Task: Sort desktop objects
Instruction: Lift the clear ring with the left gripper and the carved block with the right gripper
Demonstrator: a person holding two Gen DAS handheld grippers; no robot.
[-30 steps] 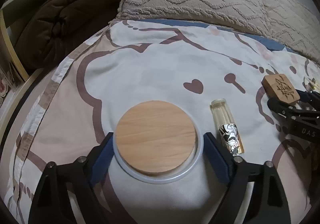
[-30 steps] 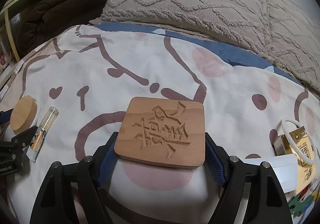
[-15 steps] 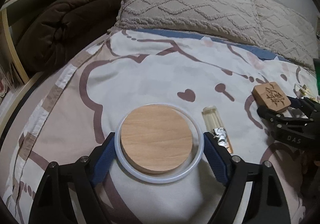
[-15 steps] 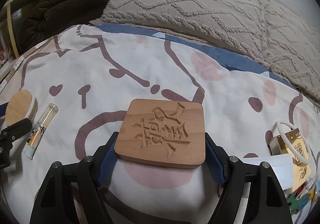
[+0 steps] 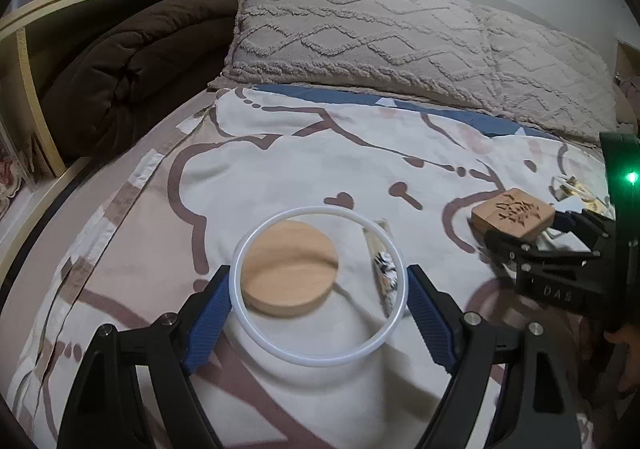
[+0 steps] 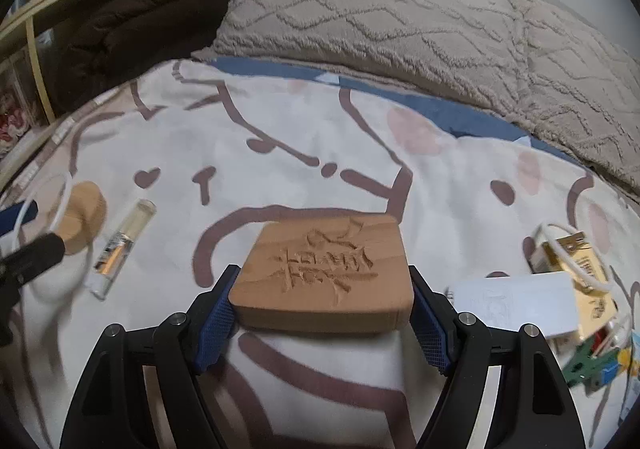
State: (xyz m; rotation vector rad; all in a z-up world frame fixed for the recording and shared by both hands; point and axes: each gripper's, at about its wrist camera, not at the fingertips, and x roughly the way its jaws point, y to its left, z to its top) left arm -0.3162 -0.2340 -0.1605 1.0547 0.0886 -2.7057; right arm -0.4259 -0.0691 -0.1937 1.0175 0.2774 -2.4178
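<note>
My left gripper (image 5: 319,307) is shut on a white ring (image 5: 256,337) and holds it above the bed. The round wooden lid (image 5: 289,267) lies on the sheet under it, out of the ring. A small glass vial (image 5: 382,269) lies just right of the lid. My right gripper (image 6: 322,313) is shut on a square wooden block (image 6: 324,277) with a carved character, lifted a little off the sheet. The lid (image 6: 82,219), the vial (image 6: 120,247) and the ring (image 6: 64,201) also show in the right wrist view, at the left.
A beige textured pillow (image 5: 400,45) and a brown duvet (image 5: 132,61) lie at the back. A wooden bed frame (image 5: 28,97) runs along the left. A yellow box (image 6: 580,269), white paper (image 6: 516,301) and small coloured items (image 6: 592,361) lie at the right.
My left gripper has lifted the white ring off the wooden lid, which stays on the sheet. My right gripper has risen slightly with the wooden block.
</note>
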